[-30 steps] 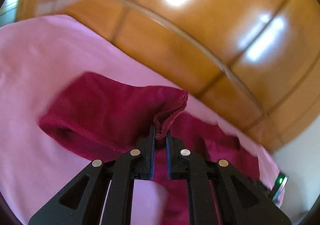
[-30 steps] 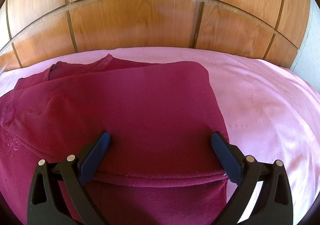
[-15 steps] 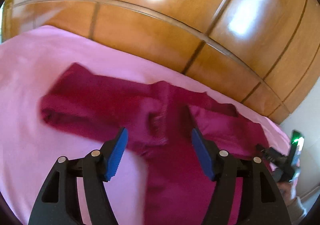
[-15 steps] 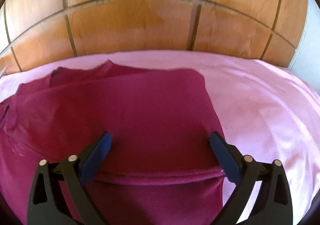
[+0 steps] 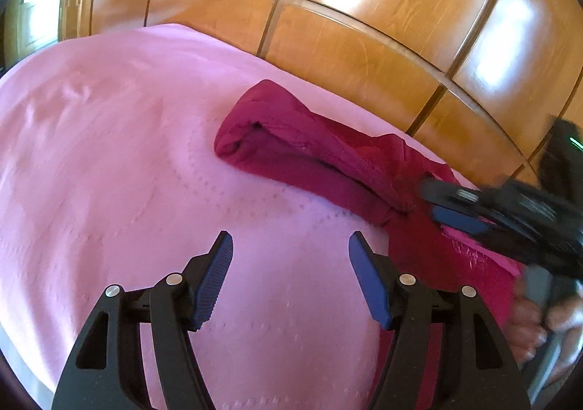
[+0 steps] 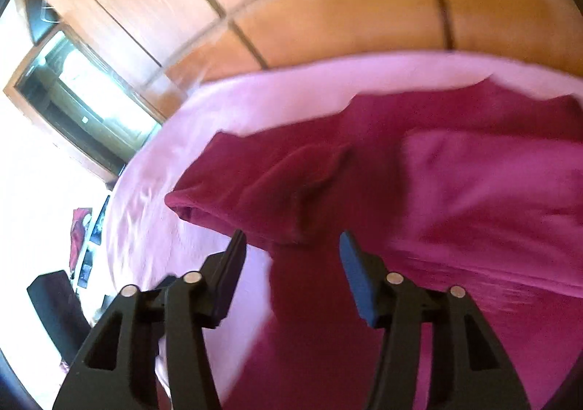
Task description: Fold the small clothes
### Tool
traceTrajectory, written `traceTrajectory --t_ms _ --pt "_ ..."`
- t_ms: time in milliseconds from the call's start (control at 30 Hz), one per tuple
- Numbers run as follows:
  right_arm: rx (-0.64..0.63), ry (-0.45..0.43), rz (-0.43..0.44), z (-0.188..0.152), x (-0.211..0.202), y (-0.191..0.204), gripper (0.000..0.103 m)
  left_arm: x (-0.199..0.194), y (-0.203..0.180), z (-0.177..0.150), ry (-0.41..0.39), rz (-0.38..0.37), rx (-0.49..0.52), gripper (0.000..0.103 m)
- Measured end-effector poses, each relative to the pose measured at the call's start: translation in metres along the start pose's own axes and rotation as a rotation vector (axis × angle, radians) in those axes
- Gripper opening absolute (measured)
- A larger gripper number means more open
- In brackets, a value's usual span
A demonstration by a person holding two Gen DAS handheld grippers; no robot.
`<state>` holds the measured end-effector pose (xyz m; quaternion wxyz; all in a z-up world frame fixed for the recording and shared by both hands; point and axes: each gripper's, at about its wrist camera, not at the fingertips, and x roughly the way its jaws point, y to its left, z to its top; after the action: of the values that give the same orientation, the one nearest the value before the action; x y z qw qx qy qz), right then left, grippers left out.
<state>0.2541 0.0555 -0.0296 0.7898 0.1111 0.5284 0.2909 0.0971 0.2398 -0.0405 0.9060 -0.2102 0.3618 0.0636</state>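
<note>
Garment [image 5: 313, 158]: dark red, long-sleeved, lying on the pink bed [image 5: 109, 162]. Sleeve [image 5: 277, 140] runs out from the body toward the headboard [image 5: 364, 31], bunched and half-rolled, cuff end open; not flat. Body of garment lies toward the right, one side already folded in, seen in the right wrist view [image 6: 473, 191].

Change since 1 s ago: left tool [image 5: 290, 257] was clamped on the sleeve edge and lifting it. Now its jaws stand wide apart, nothing between them, bare bed sheet below. Sleeve released and dropped short of the body, so this fold looks unfinished.

Right tool [image 6: 291, 249], which a second ago sat wide open over the folded body, has swung across to the sleeve root. Jaws now partly open, straddling the seam where sleeve meets body; no cloth pinched that I can see. Frame is motion-blurred.

Judgement: right tool is taking over the sleeve. Next: close on the seam or cuff, lay the sleeve across the body. Risk: rolled cloth gives a thick, uneven grip.
</note>
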Motion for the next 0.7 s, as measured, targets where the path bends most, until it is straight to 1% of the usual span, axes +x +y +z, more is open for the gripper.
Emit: traceTrajectory --t_ms 33,67,100,133,167,233,300,333,367,400,467,533,600,700 --pt "0.016 0.014 -0.024 0.003 0.009 0.001 0.057 -0.001 0.001 -0.001 -0.003 0.004 0.003 0.065" --pt "0.037 0.017 -0.054 0.008 0.018 0.002 0.047 0.000 0.001 -0.001 -0.003 0.009 0.006 0.065" --pt "0.037 0.005 -0.070 0.010 0.020 0.003 0.025 0.001 0.001 -0.001 -0.002 0.009 0.004 0.065" --pt "0.034 -0.017 -0.096 0.014 0.018 0.005 0.014 0.000 0.004 -0.002 -0.002 0.008 -0.007 0.065" --pt "0.031 -0.030 -0.099 0.017 0.014 0.005 0.008 0.001 0.006 -0.002 -0.001 0.009 -0.016 0.065" --pt "-0.032 -0.096 -0.121 0.022 -0.005 0.016 0.007 0.003 0.007 -0.002 0.004 0.007 -0.033 0.065" --pt "-0.126 -0.172 -0.148 0.026 -0.031 0.029 0.007 0.005 0.005 0.000 0.003 0.003 -0.041 0.065" --pt "-0.159 -0.201 -0.157 0.027 -0.043 0.033 0.007 0.007 0.001 0.001 0.002 0.005 -0.040 0.065" --pt "-0.188 -0.230 -0.165 0.028 -0.056 0.036 0.007 0.009 -0.004 0.003 0.004 0.004 -0.037 0.070" --pt "-0.222 -0.268 -0.173 0.029 -0.071 0.041 0.007 0.012 -0.009 0.005 0.007 0.001 -0.035 0.071" --pt "-0.252 -0.312 -0.188 0.031 -0.094 0.039 0.007 0.018 -0.024 0.010 0.002 -0.004 -0.023 0.072" --pt "-0.269 -0.355 -0.207 0.036 -0.116 0.033 0.007 0.030 -0.039 0.016 0.006 0.019 -0.004 0.072" --pt "-0.274 -0.393 -0.229 0.042 -0.131 0.025 0.007 0.043 -0.050 0.023 0.017 0.033 -0.005 0.072" --pt "-0.272 -0.466 -0.277 0.041 -0.166 0.009 0.007 0.066 -0.068 0.030 0.045 0.119 0.012 0.072"
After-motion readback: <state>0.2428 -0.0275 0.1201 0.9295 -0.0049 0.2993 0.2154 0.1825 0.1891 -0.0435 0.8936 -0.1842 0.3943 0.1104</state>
